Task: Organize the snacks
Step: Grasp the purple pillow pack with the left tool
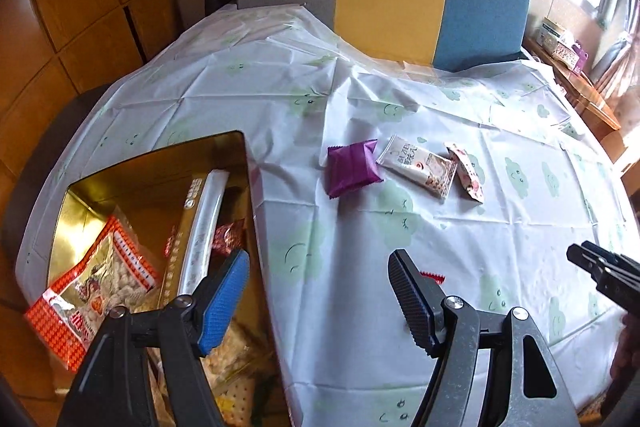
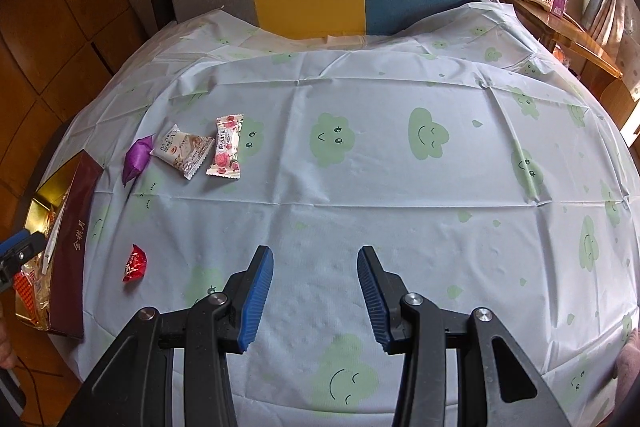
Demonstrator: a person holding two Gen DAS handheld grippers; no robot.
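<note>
Red candy (image 2: 135, 262) remains on the table (image 2: 360, 187); my released left gripper (image 1: 320, 291) and right gripper (image 2: 316, 291) should straddle it squarely before clamping.

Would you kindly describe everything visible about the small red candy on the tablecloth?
The small red candy is one piece in shiny, crinkled red foil-like wrap with a pale printed pattern and pinched ends. It lies flat on the cloud-print tablecloth, alone, just right of the maroon box without touching it. The left wrist view shows only its tip beside a finger. Neither tongs touch it.
</note>
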